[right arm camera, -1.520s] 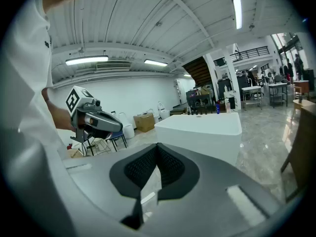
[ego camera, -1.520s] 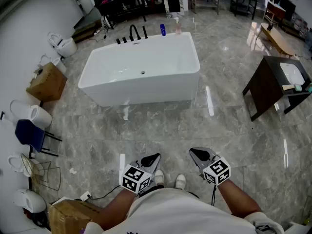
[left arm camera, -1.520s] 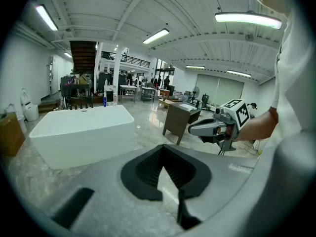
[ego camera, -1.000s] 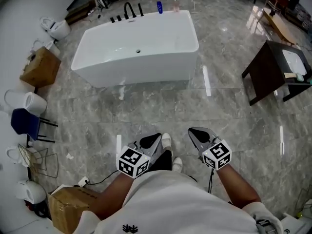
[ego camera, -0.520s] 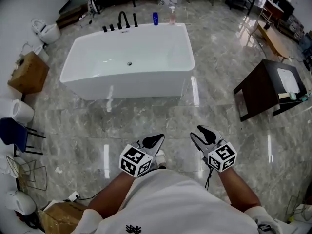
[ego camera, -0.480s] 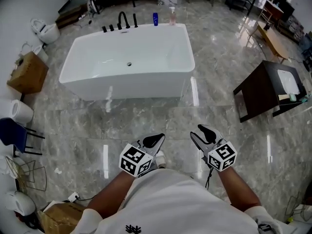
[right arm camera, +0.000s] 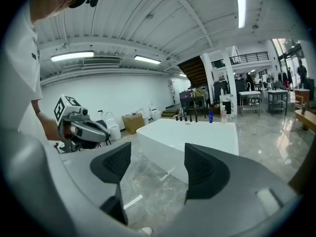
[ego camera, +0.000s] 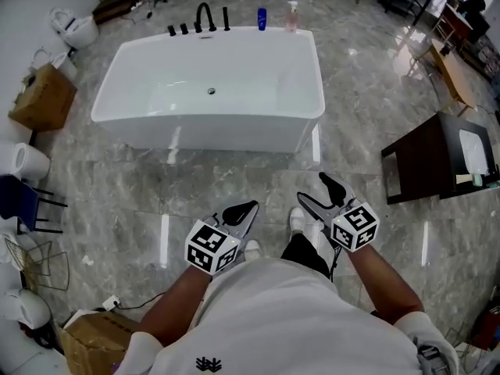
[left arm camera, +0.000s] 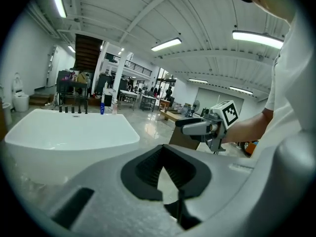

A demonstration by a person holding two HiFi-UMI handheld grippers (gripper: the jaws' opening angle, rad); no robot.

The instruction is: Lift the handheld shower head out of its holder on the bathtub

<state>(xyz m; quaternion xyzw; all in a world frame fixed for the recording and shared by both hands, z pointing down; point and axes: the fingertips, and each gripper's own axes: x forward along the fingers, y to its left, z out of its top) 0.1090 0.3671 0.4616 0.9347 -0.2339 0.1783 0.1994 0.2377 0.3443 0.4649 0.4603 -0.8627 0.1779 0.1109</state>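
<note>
Since half a second ago the person has stepped nearer the bathtub, whose near wall now sits closer above both claws. The right claw has just been opening, and its jaws stand wide apart with only floor showing between them. At lower centre, the left claw has its tips together and holds nothing. The handheld shower head appears to be the slim black upright at the tub's far rim, top centre, just right of the curved black spout; its holder is too small to make out. A blue bottle and a pump bottle stand at the same far edge, further right. The tub's whole white basin lies between the claws and that rim. A cardboard box sits close to the tub's left end, with a toilet beyond it at upper left. Right of the tub, a broad strip of grey marble floor runs to a dark cabinet at the right edge. Bare floor separates the claws from the tub's near wall.
</note>
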